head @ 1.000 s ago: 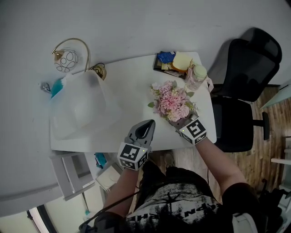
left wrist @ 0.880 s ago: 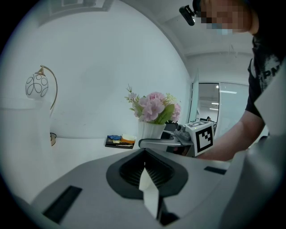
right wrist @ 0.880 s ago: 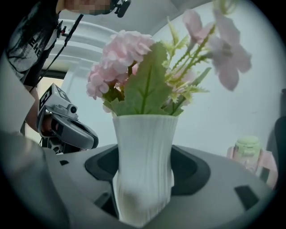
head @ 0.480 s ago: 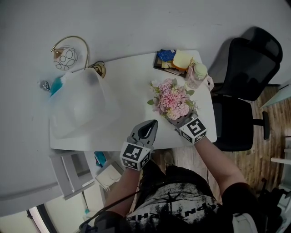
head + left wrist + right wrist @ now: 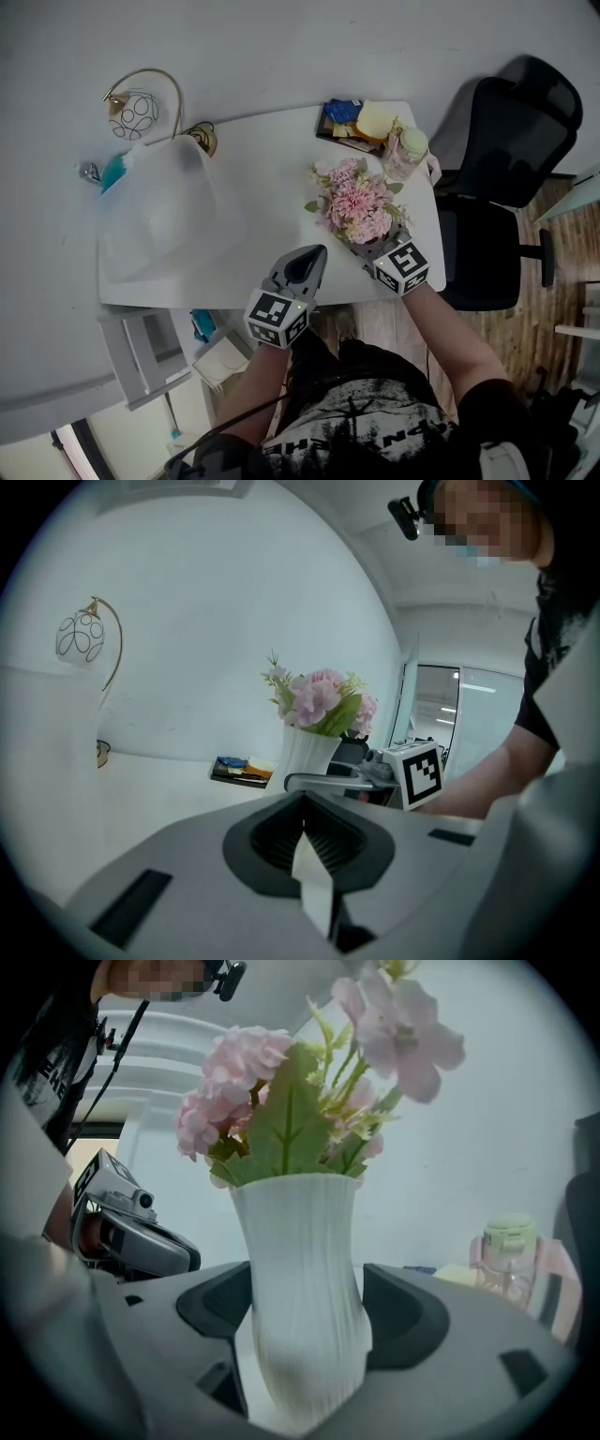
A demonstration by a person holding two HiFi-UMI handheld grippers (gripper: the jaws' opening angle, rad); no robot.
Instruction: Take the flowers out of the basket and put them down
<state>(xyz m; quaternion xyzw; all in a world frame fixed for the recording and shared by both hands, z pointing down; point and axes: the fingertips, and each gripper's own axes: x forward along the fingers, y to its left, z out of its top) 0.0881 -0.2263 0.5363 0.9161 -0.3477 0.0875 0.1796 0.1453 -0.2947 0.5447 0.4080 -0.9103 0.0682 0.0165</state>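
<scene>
Over the right part of the white surface (image 5: 272, 169), the flowers (image 5: 356, 206), pink blooms with green leaves, stand upright in a white ribbed vase (image 5: 300, 1288). The right gripper (image 5: 367, 246) is clenched on that vase, one jaw pressed to each side of its lower body, and the blooms rise above the jaws. No view shows the foot of the vase, so whether it rests on the surface cannot be told. Just to the left, near the front edge of the surface, the left gripper (image 5: 314, 253) hovers with its jaws closed together and nothing between them; its tip points toward the vase but stays apart from it. Each gripper carries a cube with square markers at its rear, and the person's forearms (image 5: 450, 337) reach in from below. Beyond the flowers, near the far right corner, a clear bottle with a pale green lid (image 5: 408, 153) stands beside a dark tray (image 5: 349, 127) holding blue and yellow items. Well apart, on the left half of the surface, sits a large white container (image 5: 169, 220), and the flowers are outside it. Behind that container a gold wire arc with a patterned ball (image 5: 136, 108) rises near the wall. A black office chair (image 5: 506, 159) stands off the right end of the surface.
</scene>
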